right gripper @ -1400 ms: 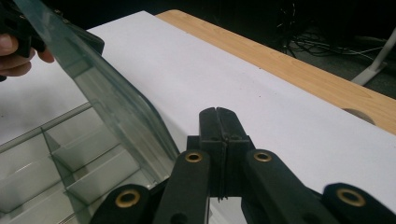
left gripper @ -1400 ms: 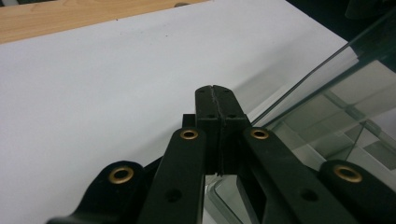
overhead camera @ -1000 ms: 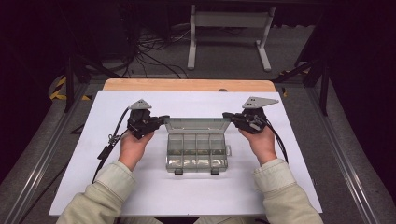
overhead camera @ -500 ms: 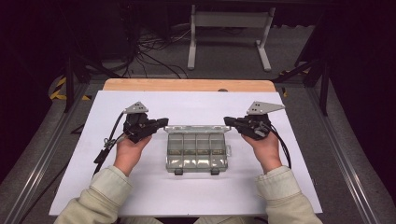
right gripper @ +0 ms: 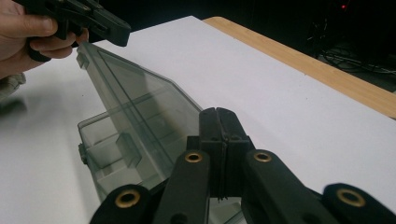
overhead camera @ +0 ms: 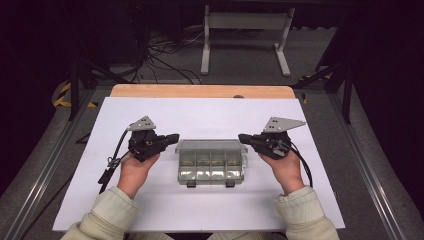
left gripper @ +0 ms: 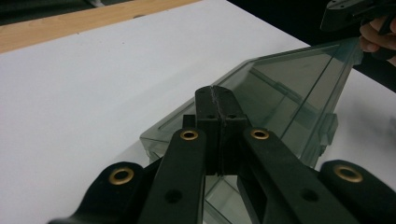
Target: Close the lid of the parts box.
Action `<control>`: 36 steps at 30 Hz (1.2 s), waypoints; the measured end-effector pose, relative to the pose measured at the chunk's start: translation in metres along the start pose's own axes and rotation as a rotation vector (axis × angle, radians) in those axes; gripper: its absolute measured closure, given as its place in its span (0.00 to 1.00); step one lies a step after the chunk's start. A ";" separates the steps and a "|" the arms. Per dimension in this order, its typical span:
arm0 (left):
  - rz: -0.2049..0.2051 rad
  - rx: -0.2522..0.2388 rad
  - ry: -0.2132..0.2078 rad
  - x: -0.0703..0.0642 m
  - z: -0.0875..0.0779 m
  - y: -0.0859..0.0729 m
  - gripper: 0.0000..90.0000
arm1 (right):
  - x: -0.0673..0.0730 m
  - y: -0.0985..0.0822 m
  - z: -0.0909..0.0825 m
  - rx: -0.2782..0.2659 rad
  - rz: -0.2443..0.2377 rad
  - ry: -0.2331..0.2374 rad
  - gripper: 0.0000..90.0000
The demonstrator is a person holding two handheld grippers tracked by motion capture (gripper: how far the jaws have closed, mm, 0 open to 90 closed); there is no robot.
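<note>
We look down on a wooden desk (overhead camera: 200, 91) whose light timber edge shows along the far side, the rest covered by a white sheet (overhead camera: 210, 115). Beyond it, grey carpeted floor (overhead camera: 240, 55) carries a tangle of black cables (overhead camera: 160, 62) and a pale metal stand with two legs (overhead camera: 245, 22). Yellow-and-black striped tape (overhead camera: 62, 97) marks the floor at left. The surroundings are dark.

Your left gripper (overhead camera: 172, 136) points right, your right gripper (overhead camera: 243, 137) points left, tips facing each other well apart. Both have jaws pressed together; forearms enter from the near edge.
</note>
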State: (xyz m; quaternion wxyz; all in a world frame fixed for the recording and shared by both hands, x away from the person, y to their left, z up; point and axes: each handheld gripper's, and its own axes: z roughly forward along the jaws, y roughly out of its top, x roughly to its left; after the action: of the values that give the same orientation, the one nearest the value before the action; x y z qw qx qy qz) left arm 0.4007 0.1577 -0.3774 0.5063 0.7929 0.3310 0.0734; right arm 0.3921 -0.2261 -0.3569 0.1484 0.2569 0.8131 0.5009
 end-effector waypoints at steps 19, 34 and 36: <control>0.045 0.166 -0.055 -0.010 -0.001 -0.005 1.00 | 0.018 -0.011 0.001 0.168 -0.017 0.037 1.00; 0.084 0.297 -0.078 -0.018 0.013 -0.007 1.00 | 0.023 -0.016 0.015 0.300 -0.042 0.047 1.00; 0.091 0.318 -0.079 -0.019 0.015 -0.008 1.00 | 0.025 -0.016 0.016 0.316 -0.043 0.055 1.00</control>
State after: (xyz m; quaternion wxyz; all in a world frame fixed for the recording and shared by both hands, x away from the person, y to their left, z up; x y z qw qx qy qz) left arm 0.3893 0.1367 -0.3869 0.3832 0.8795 0.2819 0.0118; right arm 0.3756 -0.2060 -0.3787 0.0948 0.2457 0.8908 0.3703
